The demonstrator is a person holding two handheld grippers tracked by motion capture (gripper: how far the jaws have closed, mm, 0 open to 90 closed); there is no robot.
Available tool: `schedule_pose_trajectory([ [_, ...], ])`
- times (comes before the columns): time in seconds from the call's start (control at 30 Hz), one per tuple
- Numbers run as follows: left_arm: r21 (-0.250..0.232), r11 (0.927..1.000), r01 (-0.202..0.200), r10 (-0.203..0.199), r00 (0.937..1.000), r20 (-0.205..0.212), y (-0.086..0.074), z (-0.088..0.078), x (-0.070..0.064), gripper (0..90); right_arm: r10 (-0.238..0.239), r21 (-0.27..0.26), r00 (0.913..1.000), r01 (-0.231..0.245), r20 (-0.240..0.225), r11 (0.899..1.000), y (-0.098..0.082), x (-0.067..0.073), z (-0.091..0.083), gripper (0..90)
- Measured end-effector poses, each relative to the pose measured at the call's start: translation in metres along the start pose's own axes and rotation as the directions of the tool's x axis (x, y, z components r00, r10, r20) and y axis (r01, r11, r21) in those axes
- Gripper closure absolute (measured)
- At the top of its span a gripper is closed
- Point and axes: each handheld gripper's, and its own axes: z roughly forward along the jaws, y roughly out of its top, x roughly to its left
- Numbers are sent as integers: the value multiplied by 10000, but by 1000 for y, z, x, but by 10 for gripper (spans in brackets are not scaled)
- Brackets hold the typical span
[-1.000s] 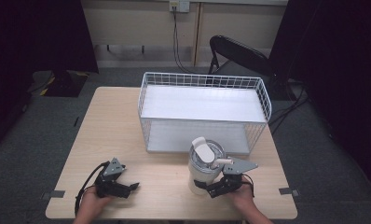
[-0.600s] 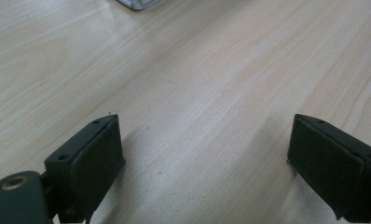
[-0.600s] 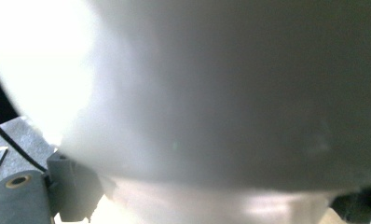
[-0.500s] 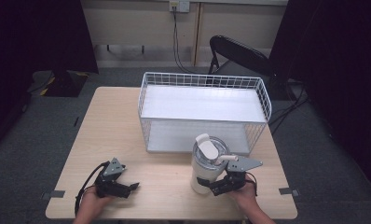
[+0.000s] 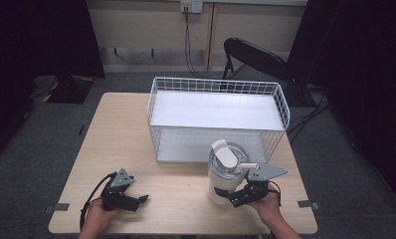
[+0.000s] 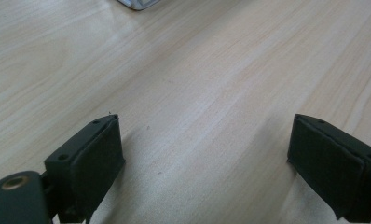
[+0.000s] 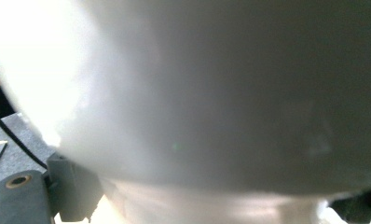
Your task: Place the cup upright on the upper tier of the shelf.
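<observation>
A white cylindrical container [image 5: 225,172] with a lid and a small crank handle stands near the table's front right, just in front of the wire basket [image 5: 216,86]. My right gripper [image 5: 230,195] is shut on its lower body from the near side. In the right gripper view the container's wall [image 7: 221,93] sits very close, with a jaw on each side of it at the bottom corners. My left gripper [image 5: 140,201] rests low at the front left of the wooden table [image 5: 121,134]. It is open, with bare wood between its pads [image 6: 99,158].
The white wire basket takes up the back middle of the table, with a white panel inside it. A black chair [image 5: 255,57] stands behind the table on grey carpet. Bare tabletop lies between my two grippers.
My right gripper and the white container have shifted a little to the right, toward the basket's front corner. The left gripper has stayed where it was.
</observation>
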Motion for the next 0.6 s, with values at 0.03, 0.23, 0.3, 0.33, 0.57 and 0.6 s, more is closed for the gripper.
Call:
schedule_pose_trajectory([
  [0.03, 0, 10000, 0, 0, 10000, 0, 0, 0, 0, 96, 0, 0, 10000, 0, 0, 10000, 0, 0, 0, 99],
  [0.23, 2, 10000, -2, 2, 10000, 2, 0, 0, 0, 96, 89, 48, 10000, -89, -21, 9999, 8, -3, -3, 100],
  [0.3, 4, 10000, -1, 1, 10000, 2, 0, 0, 0, 96, 85, 60, 10000, -85, -4, 9999, 10, -4, -4, 99],
  [0.33, 29, 10000, -36, 36, 10000, 10, 0, 0, 0, 91, 113, 92, 9999, -114, 24, 9999, 12, -5, -4, 99],
  [0.57, 94, 9999, -139, 138, 9999, 95, 1, 1, 0, 67, 246, 132, 9997, -246, 52, 9996, 17, -9, -6, 99],
  [0.6, 95, 9999, -136, 135, 9999, 96, 1, 1, 0, 67, 285, 185, 9996, -285, 39, 9994, 18, -10, -7, 99],
])
